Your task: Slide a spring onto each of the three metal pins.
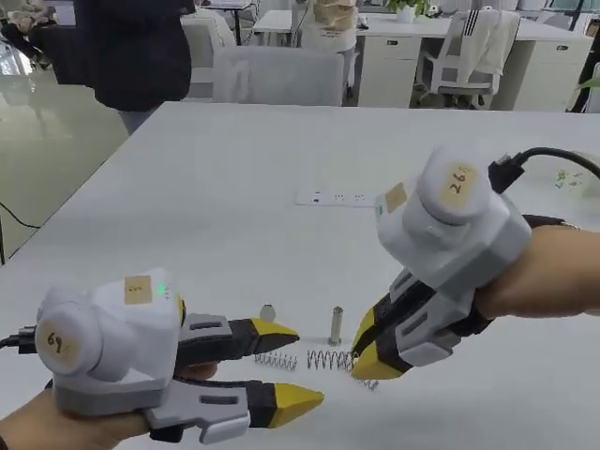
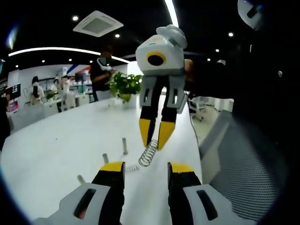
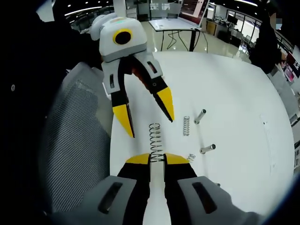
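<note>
**Q:** Now, which step is shown?

**A:** Pick-up is made; threading is not yet begun, by my reading. My right gripper (image 3: 157,159) has its jaws closed down on one end of a spring (image 3: 155,136). The rest of the coil sticks out ahead of the tips, free. Whether it clears the white table (image 1: 234,187) I cannot tell. My left gripper (image 2: 146,167) is spread wide and holds nothing.

**Q:** And the pins?

**A:** A row of three pins (image 2: 105,158) stands upright on the table, each bare as far as I can see. In the head view the tall pin (image 1: 336,325) is just behind the held spring. Two loose springs (image 3: 186,125) lie flat near the pins.

**Q:** Pose of the hands?

**A:** My right hand comes in from the right, gripper pitched down toward the table. My left lies low and nearly level. The two sets of tips face each other, near but apart, with the spring's free end reaching toward the gap of my left jaws.

**Q:** What does the next move call for?

**A:** I judge the coil must be turned upright, its open end centred over a pin, then lowered. It looks slender and may sag, so my left jaws could steady the free end.
</note>
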A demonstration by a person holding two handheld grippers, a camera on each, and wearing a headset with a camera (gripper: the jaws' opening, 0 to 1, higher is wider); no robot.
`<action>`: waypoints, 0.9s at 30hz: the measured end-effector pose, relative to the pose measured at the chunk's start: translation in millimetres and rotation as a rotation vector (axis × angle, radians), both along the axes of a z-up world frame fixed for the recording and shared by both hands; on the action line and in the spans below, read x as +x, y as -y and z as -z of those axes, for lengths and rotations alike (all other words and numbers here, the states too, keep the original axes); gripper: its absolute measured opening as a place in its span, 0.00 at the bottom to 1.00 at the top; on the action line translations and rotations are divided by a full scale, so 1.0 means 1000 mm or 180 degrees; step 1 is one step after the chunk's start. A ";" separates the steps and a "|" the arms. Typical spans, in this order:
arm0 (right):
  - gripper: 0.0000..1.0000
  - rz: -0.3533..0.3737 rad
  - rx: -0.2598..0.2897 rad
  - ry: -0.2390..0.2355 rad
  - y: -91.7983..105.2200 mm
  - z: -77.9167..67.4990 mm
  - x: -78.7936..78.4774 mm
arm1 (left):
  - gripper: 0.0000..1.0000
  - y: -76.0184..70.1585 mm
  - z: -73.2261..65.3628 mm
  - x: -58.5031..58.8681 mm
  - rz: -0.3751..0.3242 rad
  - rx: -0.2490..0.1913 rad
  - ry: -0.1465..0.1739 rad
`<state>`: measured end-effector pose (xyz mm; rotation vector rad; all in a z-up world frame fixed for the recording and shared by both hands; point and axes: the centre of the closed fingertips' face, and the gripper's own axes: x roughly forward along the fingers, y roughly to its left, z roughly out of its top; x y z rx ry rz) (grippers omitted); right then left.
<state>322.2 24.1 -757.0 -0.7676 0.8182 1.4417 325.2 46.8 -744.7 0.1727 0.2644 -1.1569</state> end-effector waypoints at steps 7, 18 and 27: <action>0.07 -0.0100 -0.0040 -0.0076 -0.001 0.002 -0.009 | 0.20 0.007 0.000 -0.005 0.0114 -0.0016 0.0012; 0.07 -0.0216 -0.0120 -0.0141 0.002 0.002 -0.019 | 0.04 0.016 0.002 -0.015 0.0317 0.0030 0.0030; 0.07 -0.0244 -0.0141 -0.0156 0.005 -0.002 -0.021 | 0.04 0.019 0.001 -0.018 0.0386 0.0057 0.0078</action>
